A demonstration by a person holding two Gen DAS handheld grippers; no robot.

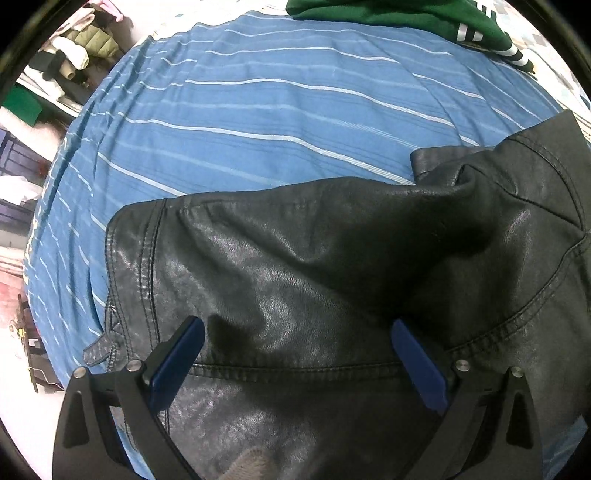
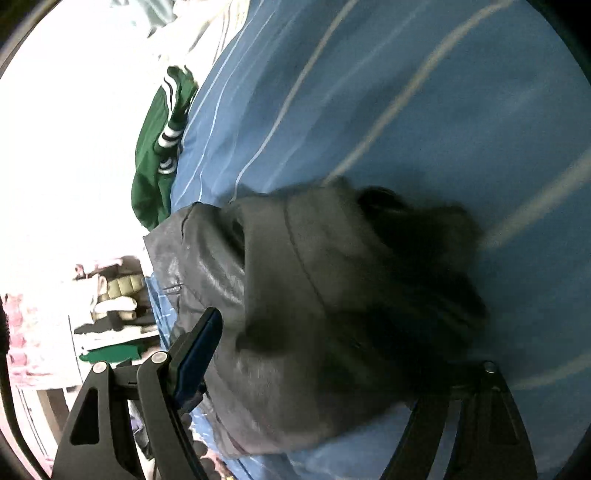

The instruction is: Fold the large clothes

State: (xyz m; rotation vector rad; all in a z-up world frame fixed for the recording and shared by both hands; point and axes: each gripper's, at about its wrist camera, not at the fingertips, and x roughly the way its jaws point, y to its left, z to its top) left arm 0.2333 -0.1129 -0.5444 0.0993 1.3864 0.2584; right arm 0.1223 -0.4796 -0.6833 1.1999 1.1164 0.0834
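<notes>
A black leather jacket (image 1: 314, 266) lies on a blue striped bedsheet (image 1: 229, 110). My left gripper (image 1: 295, 354) is open just above the jacket's near part, its blue pads (image 1: 177, 362) spread wide with nothing between them. In the right wrist view the jacket (image 2: 295, 295) is bunched and blurred between the fingers of my right gripper (image 2: 332, 332). Its left blue pad (image 2: 197, 354) touches the leather; the right finger is hidden under the cloth. The jaws stand wide apart.
A green garment with white stripes (image 1: 406, 18) lies at the far edge of the bed, also in the right wrist view (image 2: 159, 147). Shelves with piled clothes (image 1: 74, 55) stand beyond the bed's left side.
</notes>
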